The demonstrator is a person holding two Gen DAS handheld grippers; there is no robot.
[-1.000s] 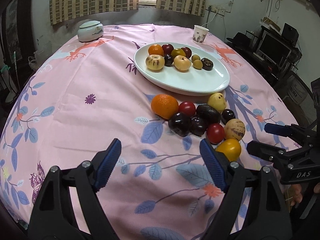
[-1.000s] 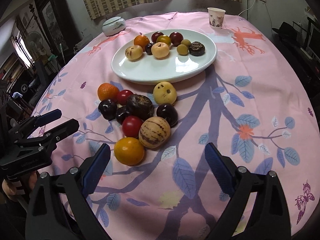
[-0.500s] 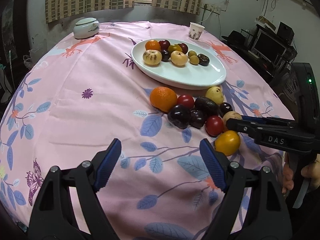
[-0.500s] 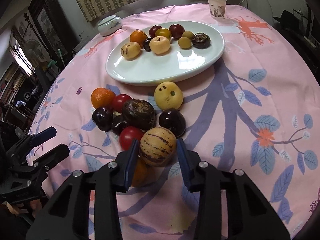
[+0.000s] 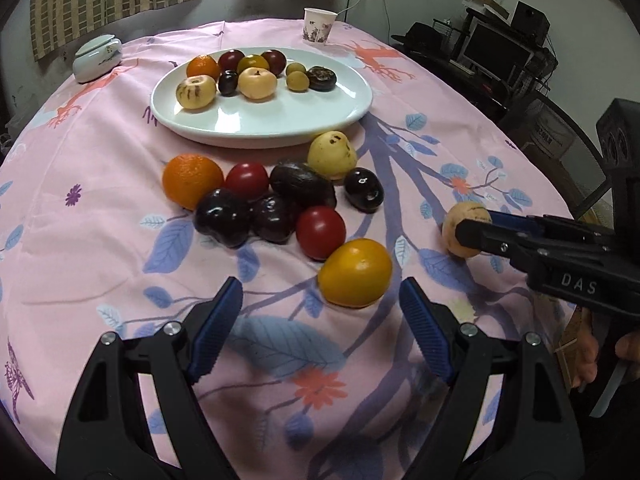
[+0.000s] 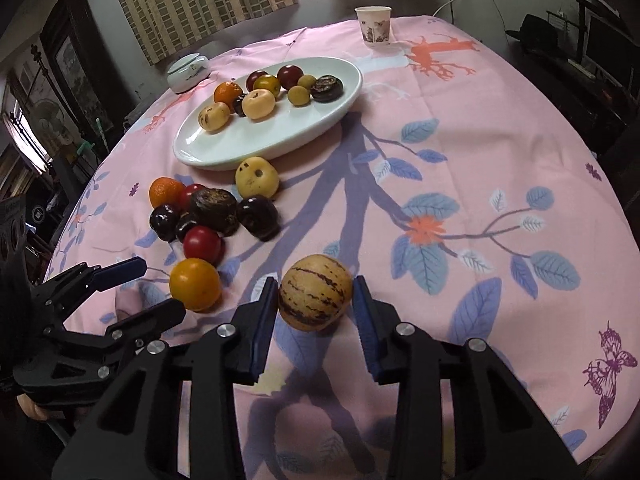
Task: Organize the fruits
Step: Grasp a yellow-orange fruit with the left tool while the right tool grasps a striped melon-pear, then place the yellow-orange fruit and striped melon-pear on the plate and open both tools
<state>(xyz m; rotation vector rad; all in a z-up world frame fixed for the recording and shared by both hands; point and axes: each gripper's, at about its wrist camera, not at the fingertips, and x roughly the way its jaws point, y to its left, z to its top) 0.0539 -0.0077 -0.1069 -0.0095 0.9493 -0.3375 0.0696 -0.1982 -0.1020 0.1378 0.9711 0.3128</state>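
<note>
1. Pink cotton-like cloth printed with blue leaves and purple branches covers the round surface (image 6: 500,152) from edge to edge.
2. The white oval ceramic plate (image 5: 320,116) sits toward the far side of the cloth and holds a row of small fruits along its far half; its near half is bare.
3. The left hand-held gripper (image 5: 320,320) hovers over the near cloth with its blue-padded jaws spread wide and nothing between them; the round yellow-orange fruit (image 5: 355,273) lies just beyond its tips.
4. The right hand-held gripper (image 6: 315,312) pinches the cream pepino melon with purple stripes (image 6: 315,298) between both blue pads, off to the right of the loose pile and well apart from the plate.
5. A loose cluster of fruit lies on the cloth just in front of the plate: an orange mandarin (image 5: 192,180), two red tomatoes, several dark purple plums, a wrinkled dark brown fruit (image 5: 303,184) and a pale yellow spotted fruit (image 5: 332,155) nearest the plate rim.
6. A white lidded ceramic jar (image 5: 97,59) stands at the far left edge.
7. A printed paper cup (image 5: 319,25) stands upright at the far edge, beyond the plate.
</note>
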